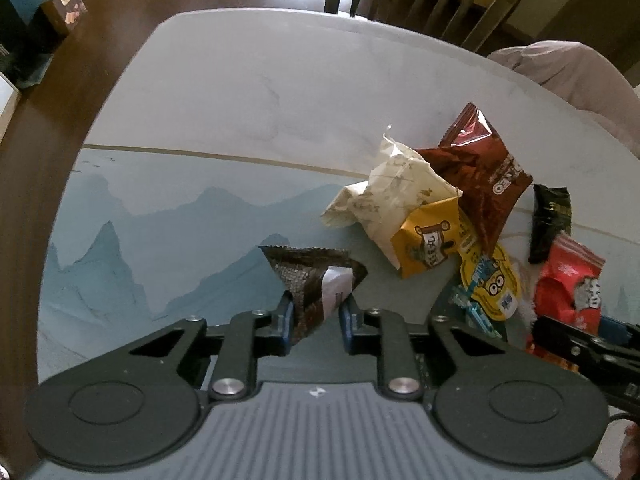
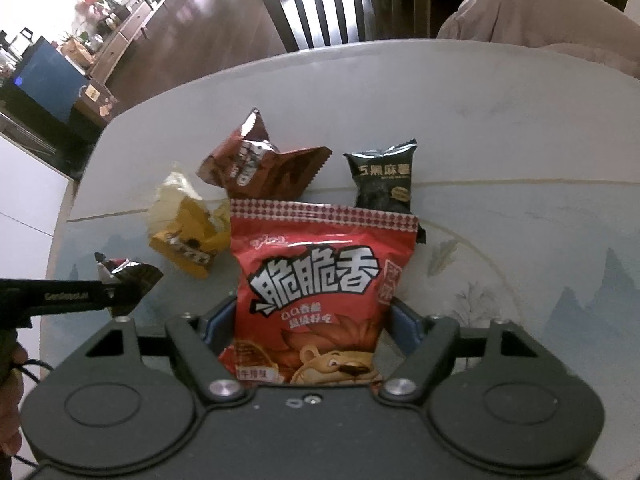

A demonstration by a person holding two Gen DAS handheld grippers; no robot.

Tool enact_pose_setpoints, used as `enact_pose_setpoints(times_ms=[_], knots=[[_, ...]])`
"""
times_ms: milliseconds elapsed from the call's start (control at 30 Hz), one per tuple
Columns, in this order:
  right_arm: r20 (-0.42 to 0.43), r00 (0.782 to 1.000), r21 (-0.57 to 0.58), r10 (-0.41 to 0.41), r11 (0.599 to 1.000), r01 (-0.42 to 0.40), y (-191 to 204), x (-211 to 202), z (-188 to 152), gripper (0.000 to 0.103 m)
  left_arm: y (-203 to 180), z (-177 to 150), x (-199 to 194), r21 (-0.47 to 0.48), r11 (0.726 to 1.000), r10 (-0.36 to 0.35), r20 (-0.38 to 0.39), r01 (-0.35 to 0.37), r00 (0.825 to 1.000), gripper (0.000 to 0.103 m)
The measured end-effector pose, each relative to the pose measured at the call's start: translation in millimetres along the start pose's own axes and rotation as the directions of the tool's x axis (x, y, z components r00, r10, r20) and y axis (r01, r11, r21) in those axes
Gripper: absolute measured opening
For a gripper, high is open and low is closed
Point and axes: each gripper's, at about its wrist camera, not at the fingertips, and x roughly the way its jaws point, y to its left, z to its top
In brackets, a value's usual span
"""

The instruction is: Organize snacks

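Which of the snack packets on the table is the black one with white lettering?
The small black packet lying behind the big red bag, right of the brown packet. The other loose packets are brown, cream and yellow.

right gripper (image 2: pixel 312 320) clamps red snack bag (image 2: pixel 316 280) | black packet (image 2: pixel 382 182) behind | table (image 2: pixel 520 128) print blurred, maybe mountains

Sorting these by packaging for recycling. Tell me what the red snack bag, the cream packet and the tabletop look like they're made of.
Red snack bag: glossy printed plastic film, judging by its sheen and crimped top seal.
Cream packet: crinkled and matte; paper or a matte film, can't tell which.
Tabletop: smooth and hard with a soft glare over a printed mountain scene; possibly glass or laminate.
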Motion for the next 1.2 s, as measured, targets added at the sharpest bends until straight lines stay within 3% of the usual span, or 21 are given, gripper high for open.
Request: enact_pose_setpoints(times_ms=[300, 567, 867, 1200], knots=[[0.059, 0.998, -0.030, 0.039, 0.999, -0.037, 16.0, -50.5, -20.1, 0.077, 3.4, -17.6, -60.8, 0.028, 0.999, -0.041, 0.079, 0.039, 0.996, 0.021], [0.122, 0.991, -0.066, 0.052, 0.997, -0.044, 35.4, -98.9, -43.9, 0.077, 6.7, -38.1, -124.4, 0.073, 0.995, -0.073, 0.187, 0.060, 0.980, 0.021], [0.162, 0.983, -0.116, 0.086, 0.991, -0.068, 55.5, -146.5, -79.0, 0.077, 5.8, -86.9, -177.6, 0.148, 0.988, -0.078, 0.201, 0.049, 0.976, 0.021], [0.162, 0.981, -0.158, 0.109, 0.984, -0.084, 73.3, -169.3, -125.3, 0.077, 5.4, -154.6, -209.5, 0.219, 0.975, -0.091, 0.195, 0.047, 0.977, 0.021]])
